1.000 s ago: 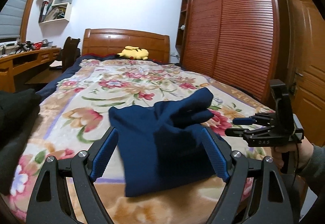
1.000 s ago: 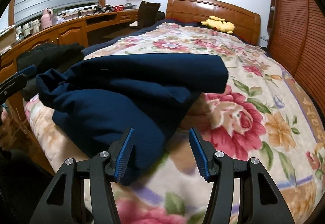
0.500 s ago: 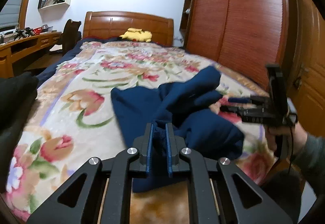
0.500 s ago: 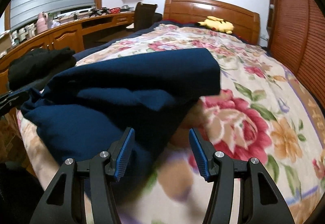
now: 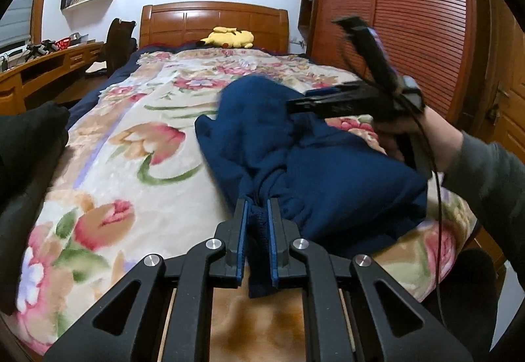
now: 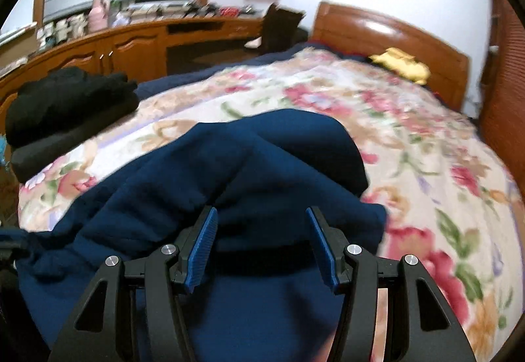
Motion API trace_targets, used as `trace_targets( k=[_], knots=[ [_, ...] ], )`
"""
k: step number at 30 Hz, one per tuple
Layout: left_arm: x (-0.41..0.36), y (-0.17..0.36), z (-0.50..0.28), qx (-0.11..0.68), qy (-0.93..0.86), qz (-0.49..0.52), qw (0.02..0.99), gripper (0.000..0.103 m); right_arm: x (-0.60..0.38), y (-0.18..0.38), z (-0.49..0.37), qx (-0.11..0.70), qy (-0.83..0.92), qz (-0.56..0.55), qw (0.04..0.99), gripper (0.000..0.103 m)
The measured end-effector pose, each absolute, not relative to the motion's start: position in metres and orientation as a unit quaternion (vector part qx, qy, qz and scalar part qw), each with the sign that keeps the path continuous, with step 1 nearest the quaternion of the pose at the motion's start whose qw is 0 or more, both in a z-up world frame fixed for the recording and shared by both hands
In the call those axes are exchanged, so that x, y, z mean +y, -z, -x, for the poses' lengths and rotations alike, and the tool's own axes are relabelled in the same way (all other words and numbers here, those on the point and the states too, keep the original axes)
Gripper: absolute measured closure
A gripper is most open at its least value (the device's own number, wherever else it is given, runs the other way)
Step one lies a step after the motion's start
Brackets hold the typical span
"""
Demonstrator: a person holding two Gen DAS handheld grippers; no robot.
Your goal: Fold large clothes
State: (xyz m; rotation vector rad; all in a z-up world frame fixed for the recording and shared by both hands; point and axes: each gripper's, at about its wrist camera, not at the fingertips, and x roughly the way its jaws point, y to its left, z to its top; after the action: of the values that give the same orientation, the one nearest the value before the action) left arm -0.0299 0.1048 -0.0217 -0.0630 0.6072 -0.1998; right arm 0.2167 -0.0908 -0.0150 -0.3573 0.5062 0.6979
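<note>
- The left gripper (image 5: 256, 224) is clenched on a ribbed edge of the navy garment (image 5: 315, 165), its blue-padded fingers (image 5: 241, 231) nearly together with a thin strip of knit cloth pinched between them.
- The right gripper (image 6: 262, 244) is spread wide; its ridged blue pads (image 6: 201, 250) hang over the garment's folds and grasp nothing.
- In the left wrist view the right gripper (image 5: 341, 99) sits at 2 o'clock, held by a hand (image 5: 423, 139) in a grey sleeve; its tips lie against the top of the cloth and are smeared, so they are hard to make out there.
- The garment is a soft, thick, bunched heap near the foot of the bed, on a plush floral blanket (image 5: 137, 139) of cream, pink and green.
- A yellow plush toy (image 5: 229, 37) lies at 12 o'clock against the glossy wooden headboard (image 5: 213, 21).
- Folded black clothes (image 6: 69, 106) sit at 9 o'clock in the right wrist view.
- The right wrist view is blurred towards its edges, and the garment's lower part is hidden behind the gripper frame.
</note>
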Motion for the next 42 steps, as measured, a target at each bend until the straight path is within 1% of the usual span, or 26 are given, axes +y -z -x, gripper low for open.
trace_targets(
  k=[2, 5, 11, 15, 17, 18, 19, 21, 25, 32, 37, 42],
  knots=[
    [0.104, 0.024, 0.029, 0.303, 0.097, 0.028, 0.948, 0.091, -0.078, 0.02, -0.226, 0.256, -0.342, 0.188, 0.884, 0.046],
    [0.103, 0.025, 0.031, 0.305, 0.099, 0.024, 0.947, 0.091, -0.075, 0.019, -0.23, 0.253, -0.343, 0.199, 0.882, 0.046],
    [0.101, 0.026, 0.036, 0.306, 0.092, 0.019, 0.947, 0.091, -0.099, 0.018, -0.251, 0.264, -0.31, 0.179, 0.896, 0.045],
    [0.105, 0.024, 0.04, 0.306, 0.09, 0.03, 0.947, 0.09, -0.117, 0.029, -0.272, 0.292, -0.279, 0.152, 0.902, 0.041],
    [0.106, 0.02, 0.042, 0.3, 0.083, 0.032, 0.95, 0.084, -0.121, 0.033, -0.28, 0.304, -0.273, 0.134, 0.903, 0.04],
    [0.107, 0.018, 0.044, 0.295, 0.075, 0.031, 0.952, 0.078, -0.125, 0.035, -0.282, 0.309, -0.27, 0.126, 0.903, 0.039],
    [0.109, 0.016, 0.046, 0.291, 0.069, 0.032, 0.954, 0.069, -0.123, 0.035, -0.285, 0.312, -0.268, 0.122, 0.903, 0.038],
    [0.113, 0.015, 0.051, 0.286, 0.068, 0.038, 0.955, 0.058, -0.122, 0.035, -0.287, 0.318, -0.265, 0.121, 0.902, 0.038],
    [0.12, 0.021, 0.059, 0.294, 0.072, 0.046, 0.952, 0.052, -0.121, 0.034, -0.288, 0.328, -0.265, 0.123, 0.898, 0.034],
    [0.115, 0.032, 0.06, 0.32, 0.086, 0.037, 0.943, 0.052, -0.113, 0.044, -0.3, 0.343, -0.256, 0.132, 0.894, 0.028],
    [0.116, 0.039, 0.051, 0.335, 0.082, 0.045, 0.938, 0.052, -0.116, 0.049, -0.312, 0.35, -0.25, 0.109, 0.896, 0.019],
    [0.11, 0.041, 0.049, 0.341, 0.083, 0.046, 0.935, 0.052, -0.12, 0.054, -0.319, 0.36, -0.254, 0.083, 0.894, 0.018]
  ],
)
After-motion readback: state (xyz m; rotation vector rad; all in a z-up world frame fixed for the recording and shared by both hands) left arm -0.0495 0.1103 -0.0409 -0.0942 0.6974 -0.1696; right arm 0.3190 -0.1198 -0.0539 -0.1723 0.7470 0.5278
